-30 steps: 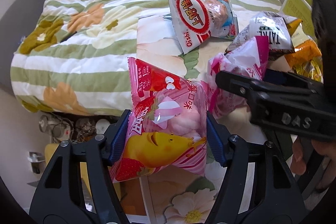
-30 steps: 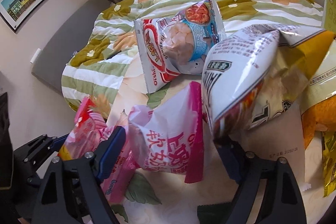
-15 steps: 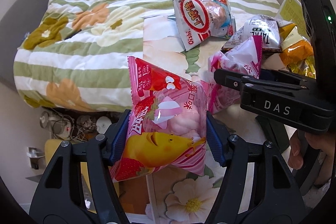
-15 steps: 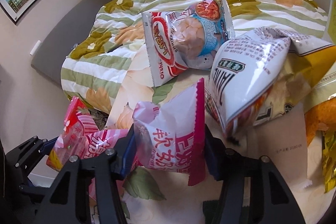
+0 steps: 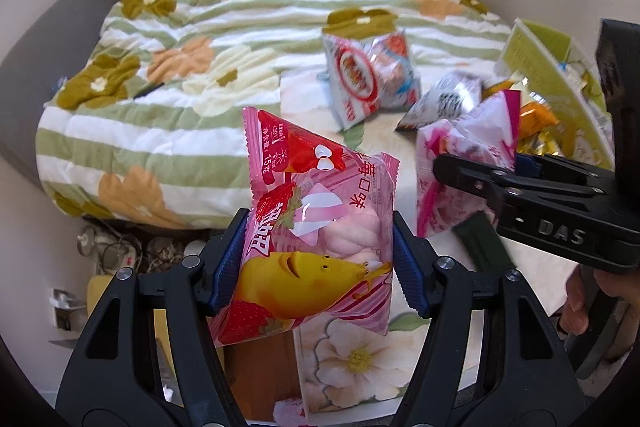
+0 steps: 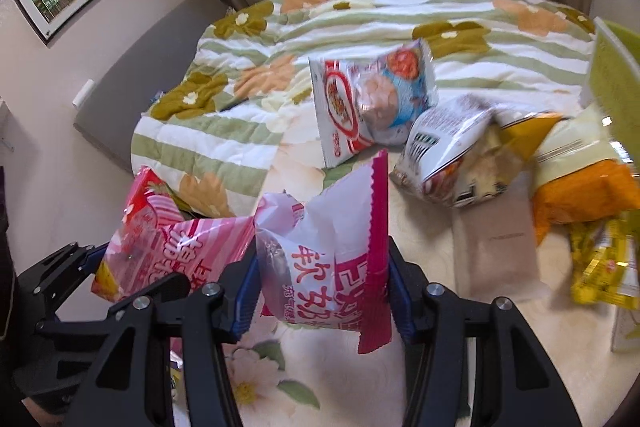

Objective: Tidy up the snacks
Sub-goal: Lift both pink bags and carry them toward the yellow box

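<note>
My left gripper (image 5: 318, 263) is shut on a pink strawberry marshmallow bag (image 5: 316, 227) with a yellow cartoon figure, held above the table's near left edge. The same bag (image 6: 160, 239) shows at the left of the right wrist view. My right gripper (image 6: 322, 291) is shut on a white and magenta candy bag (image 6: 332, 243), lifted off the floral table (image 6: 420, 227). In the left wrist view that gripper (image 5: 516, 179) reaches in from the right, holding the same candy bag (image 5: 468, 147). Both bags hang upright between blue pads.
A red-and-white snack bag (image 6: 368, 103) lies at the table's far side against a striped floral quilt (image 6: 248, 99). A silver bag (image 6: 452, 155), an orange bag (image 6: 580, 195) and yellow packets (image 6: 604, 259) crowd the right. A green-edged box (image 5: 552, 67) stands at far right. A hand (image 5: 580, 291) grips the right tool.
The right gripper closed on the white and magenta candy bag and lifted it off the table. Both grippers rose, so the table and quilt look farther away.
</note>
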